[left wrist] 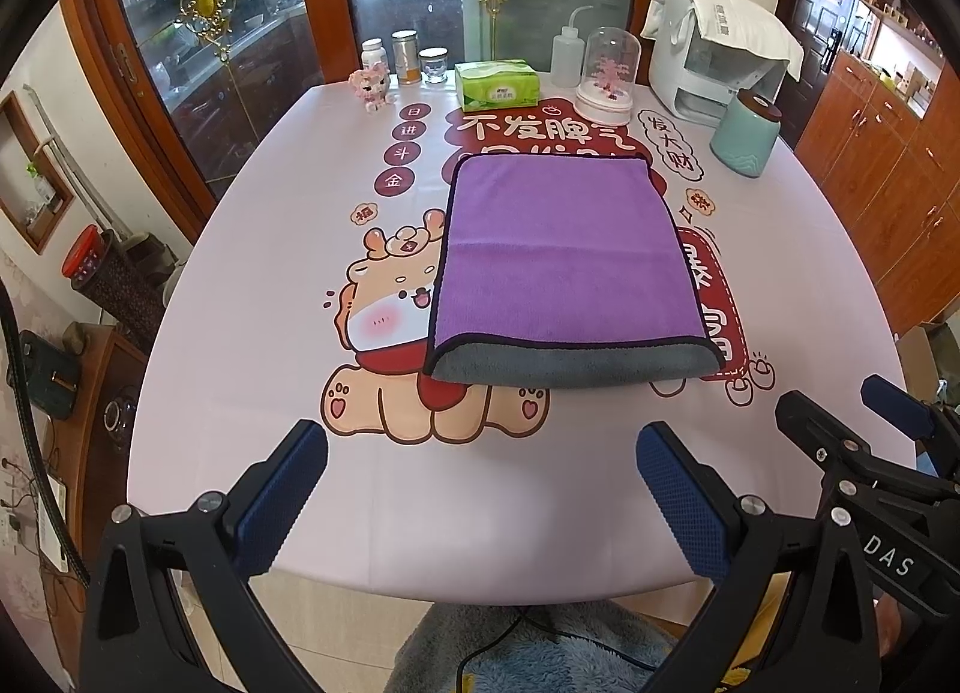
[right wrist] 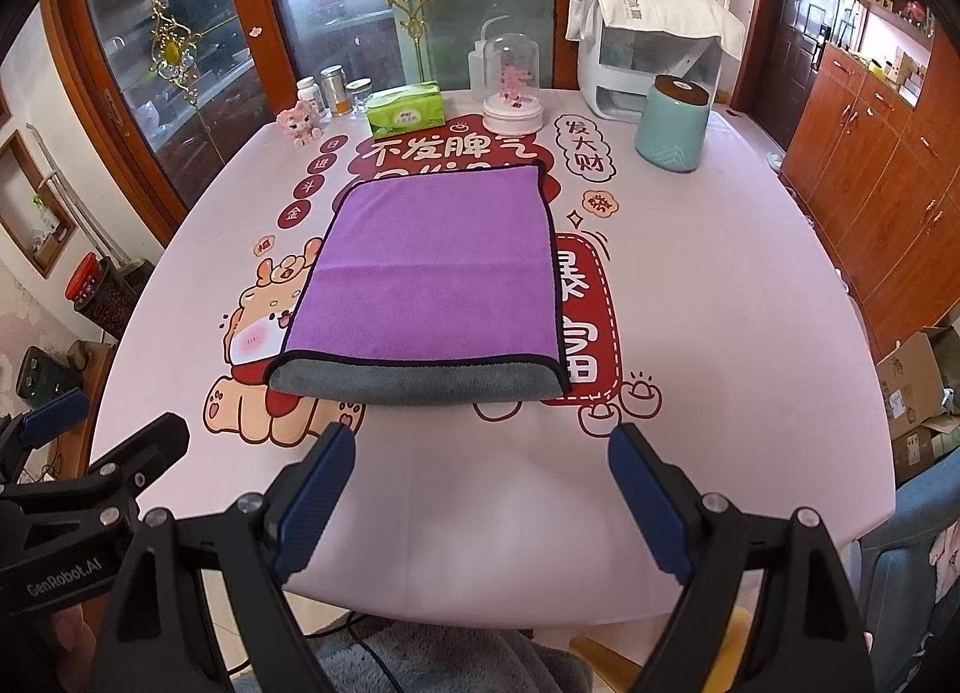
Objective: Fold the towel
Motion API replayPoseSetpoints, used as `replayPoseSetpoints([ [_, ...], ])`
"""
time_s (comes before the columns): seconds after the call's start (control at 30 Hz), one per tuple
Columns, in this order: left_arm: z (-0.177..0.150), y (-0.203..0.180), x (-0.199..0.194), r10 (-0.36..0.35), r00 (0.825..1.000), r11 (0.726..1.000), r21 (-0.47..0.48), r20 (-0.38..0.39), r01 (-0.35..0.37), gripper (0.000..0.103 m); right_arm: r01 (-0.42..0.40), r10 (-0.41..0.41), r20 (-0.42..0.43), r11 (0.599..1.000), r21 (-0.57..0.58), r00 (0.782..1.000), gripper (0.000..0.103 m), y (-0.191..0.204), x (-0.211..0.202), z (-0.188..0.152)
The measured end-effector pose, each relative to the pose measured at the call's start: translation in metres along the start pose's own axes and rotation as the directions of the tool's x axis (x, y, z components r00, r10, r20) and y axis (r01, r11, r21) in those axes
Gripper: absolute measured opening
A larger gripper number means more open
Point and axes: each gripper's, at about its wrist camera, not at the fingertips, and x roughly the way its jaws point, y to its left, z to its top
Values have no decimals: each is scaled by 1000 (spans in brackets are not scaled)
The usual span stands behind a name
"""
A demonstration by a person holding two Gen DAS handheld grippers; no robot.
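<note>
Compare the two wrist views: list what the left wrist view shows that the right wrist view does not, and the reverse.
Only the left wrist view shows the left gripper head on, open, with the right gripper's side at its right edge.

Only the right wrist view shows the right gripper head on, open, plus cardboard boxes on the floor at right.

Both show the purple towel lying folded on the table, grey underside showing at its near edge, untouched, with the green tissue box and teal canister behind it.

One towel point(left wrist: 570, 249), two grippers, three jars point(left wrist: 405, 57), one tissue box point(left wrist: 495, 86), one squeeze bottle point(left wrist: 566, 54)
</note>
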Motion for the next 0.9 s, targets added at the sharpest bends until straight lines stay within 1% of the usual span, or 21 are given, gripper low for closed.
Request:
replayPoseSetpoints([
  [0.3, 8, 11, 10, 13, 1000, 1000, -20, 4, -13, 103, 12, -12, -15, 1000, 8, 1000, 87, -7, 8, 6],
  [0.47, 15, 17, 16, 19, 1000, 1000, -15, 9, -19, 103, 24, -24, -15, 1000, 2, 1000, 87, -9, 12, 9],
  [0.63, 25, 20, 28, 14, 1000, 1000, 14, 24, -15, 103, 16, -17, -10, 999, -30, 1000, 87, -10, 21, 14],
  [0.7, 29, 22, 36, -6, 1000, 999, 33, 19, 5, 103, 5, -6, -10, 999, -45, 1000, 87, -11, 29, 17],
  [0.8, 33, 23, 52, -29, 1000, 998, 63, -1, 29, 102, -12, 11, -32, 998, -58, 999, 87, -17, 45, 19],
  [0.9, 34, 25, 70, -20, 999, 996, 81, -26, 22, 103, -21, 17, -60, 998, -65, 998, 87, -25, 64, 19],
])
